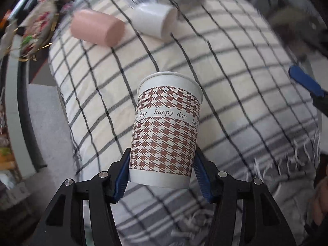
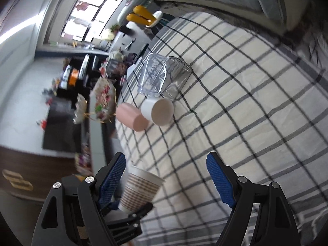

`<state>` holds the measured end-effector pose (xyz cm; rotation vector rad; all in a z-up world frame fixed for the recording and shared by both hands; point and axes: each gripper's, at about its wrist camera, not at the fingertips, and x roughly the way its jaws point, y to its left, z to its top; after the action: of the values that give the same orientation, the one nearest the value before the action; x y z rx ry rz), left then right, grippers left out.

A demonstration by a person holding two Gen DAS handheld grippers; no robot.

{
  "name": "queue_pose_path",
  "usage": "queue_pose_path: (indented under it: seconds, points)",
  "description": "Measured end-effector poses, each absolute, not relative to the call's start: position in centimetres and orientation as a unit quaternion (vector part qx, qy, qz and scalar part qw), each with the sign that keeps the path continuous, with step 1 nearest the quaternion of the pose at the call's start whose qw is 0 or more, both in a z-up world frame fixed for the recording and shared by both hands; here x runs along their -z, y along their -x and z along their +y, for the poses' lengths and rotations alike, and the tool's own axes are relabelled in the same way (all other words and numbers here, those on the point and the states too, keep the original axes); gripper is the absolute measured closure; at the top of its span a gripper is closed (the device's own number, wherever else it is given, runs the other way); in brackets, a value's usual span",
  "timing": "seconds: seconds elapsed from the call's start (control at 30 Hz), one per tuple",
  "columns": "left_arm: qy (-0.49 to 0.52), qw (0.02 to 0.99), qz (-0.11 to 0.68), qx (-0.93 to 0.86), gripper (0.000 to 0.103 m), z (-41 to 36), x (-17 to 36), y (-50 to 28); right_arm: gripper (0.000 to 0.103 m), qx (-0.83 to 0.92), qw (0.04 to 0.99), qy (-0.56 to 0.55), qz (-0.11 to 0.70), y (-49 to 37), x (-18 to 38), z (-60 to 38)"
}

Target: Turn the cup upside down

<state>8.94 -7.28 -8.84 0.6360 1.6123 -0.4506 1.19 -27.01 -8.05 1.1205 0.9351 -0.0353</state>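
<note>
A paper cup with a brown houndstooth print and "happy day" lettering is held rim-up, slightly tilted, above the checked cloth. My left gripper is shut on its lower part, blue pads against both sides. The same cup shows at the lower left of the right wrist view, with the left gripper's black fingers below it. My right gripper is open and empty, just right of the cup; one of its blue fingers shows at the right edge of the left wrist view.
A pink cup, a white cup and clear glass cups stand upside down at the far side of the checked tablecloth. Beyond the table's left edge are a floral object and cluttered furniture.
</note>
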Motion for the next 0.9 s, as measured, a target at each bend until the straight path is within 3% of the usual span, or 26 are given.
queue_pose_path:
  seconds: [0.4, 0.7, 0.77, 0.9]
  points:
    - [-0.435, 0.42, 0.786, 0.129, 0.046, -11.9, 16.2, -12.2, 0.018, 0.024, 0.673, -0.571, 0.469, -4.6, 13.2, -30.0]
    - [-0.481, 0.364, 0.788, 0.121, 0.045, -13.4, 19.1, -12.8, 0.018, 0.027, 0.656, -0.569, 0.496, -6.5, 15.5, -31.3]
    - [-0.487, 0.361, 0.786, 0.12, 0.033, -13.6, 19.6, -12.8, 0.018, 0.028, 0.656, -0.569, 0.495, -6.5, 15.7, -31.4]
    - [-0.496, 0.367, 0.777, 0.125, 0.025, -14.1, 19.6, -13.3, 0.018, 0.029, 0.655, -0.568, 0.497, -6.4, 15.8, -31.3]
